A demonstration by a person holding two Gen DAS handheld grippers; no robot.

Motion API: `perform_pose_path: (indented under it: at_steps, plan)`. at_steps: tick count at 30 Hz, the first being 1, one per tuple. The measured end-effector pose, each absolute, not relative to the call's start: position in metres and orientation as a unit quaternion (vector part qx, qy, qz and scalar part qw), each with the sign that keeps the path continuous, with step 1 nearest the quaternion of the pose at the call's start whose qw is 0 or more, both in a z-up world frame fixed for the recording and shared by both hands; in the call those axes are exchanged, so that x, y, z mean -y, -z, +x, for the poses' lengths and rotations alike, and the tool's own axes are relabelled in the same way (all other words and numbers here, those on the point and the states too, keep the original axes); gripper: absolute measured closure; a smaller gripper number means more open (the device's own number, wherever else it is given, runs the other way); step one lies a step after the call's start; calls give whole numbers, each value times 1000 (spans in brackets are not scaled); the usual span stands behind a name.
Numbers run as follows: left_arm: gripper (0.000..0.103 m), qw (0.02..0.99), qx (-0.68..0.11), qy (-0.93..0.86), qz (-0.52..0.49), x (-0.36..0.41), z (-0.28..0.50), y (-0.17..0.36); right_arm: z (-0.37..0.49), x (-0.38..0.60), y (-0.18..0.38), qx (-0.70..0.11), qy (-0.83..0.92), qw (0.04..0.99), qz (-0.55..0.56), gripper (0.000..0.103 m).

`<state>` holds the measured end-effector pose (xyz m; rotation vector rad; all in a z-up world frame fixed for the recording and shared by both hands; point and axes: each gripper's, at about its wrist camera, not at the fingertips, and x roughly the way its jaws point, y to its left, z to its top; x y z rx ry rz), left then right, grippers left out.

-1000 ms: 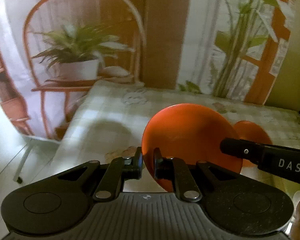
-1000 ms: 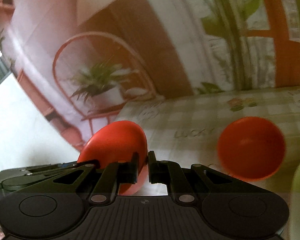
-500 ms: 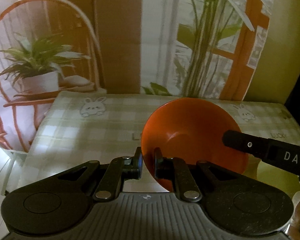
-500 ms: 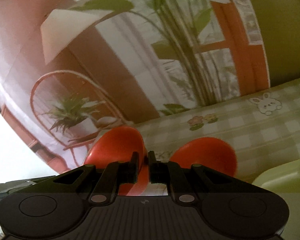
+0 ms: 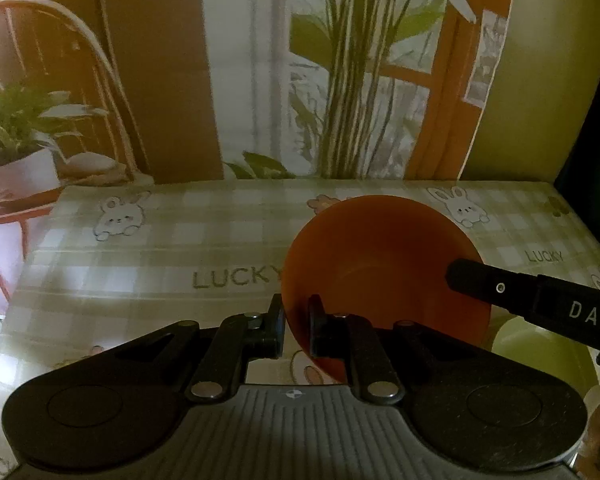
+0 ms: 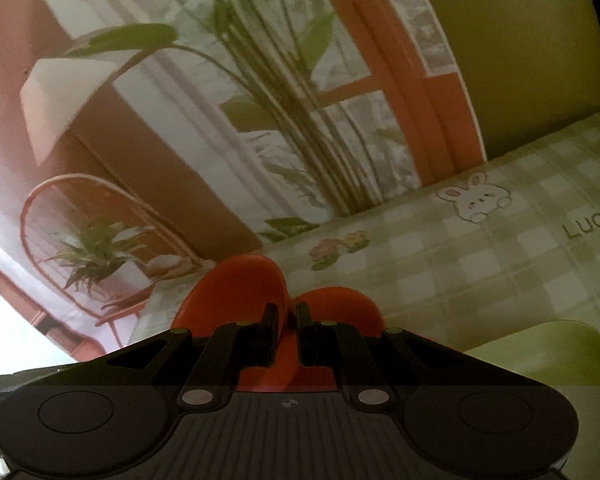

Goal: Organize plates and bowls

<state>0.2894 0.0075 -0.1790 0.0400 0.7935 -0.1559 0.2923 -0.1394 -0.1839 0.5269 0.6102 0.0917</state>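
The left gripper (image 5: 296, 330) points level toward the backdrop, fingers low in the centre of its frame, and it is clenched on the near rim of an orange bowl (image 5: 380, 264). One finger sits outside the wall and the other inside. The bowl is held up over the desk (image 5: 172, 248), tilted so its hollow faces the camera, and fills the lower right of centre. The right gripper (image 5: 532, 300) reaches in from the right edge of this view as a black bar marked "DAS", its tip over the bowl's right rim.

In the right wrist view the right gripper (image 6: 287, 334) is rolled, so the desk (image 6: 480, 256) slopes up toward the right. Its fingers are clamped on an orange rim in the lower centre. Two orange shapes show there, one rising left of the fingers (image 6: 236, 288) and a second bowl (image 6: 340, 304) behind and to their right. The dark gripper body hides whether the two touch.

Only the left view shows the bowl's inside and the other gripper's finger across it. Only the right view shows two orange pieces at once. A pale green dish appears in both, at the lower right of each frame (image 5: 540, 356) (image 6: 548, 352), partly hidden.

Counted: two orange bowls, one green dish, two grippers. The cloth on the desk is checked green, with rabbit drawings (image 5: 118, 218) and the word "LUCKY" (image 5: 236, 278). A printed backdrop of potted plants (image 6: 268, 92) stands behind.
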Motion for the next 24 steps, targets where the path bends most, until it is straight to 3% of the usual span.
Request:
perform_pose_path:
  at_steps: [24]
  plan:
    - [90,908,-406,93,46,17,305,207,303,157,207,-331,-11,911,245,94]
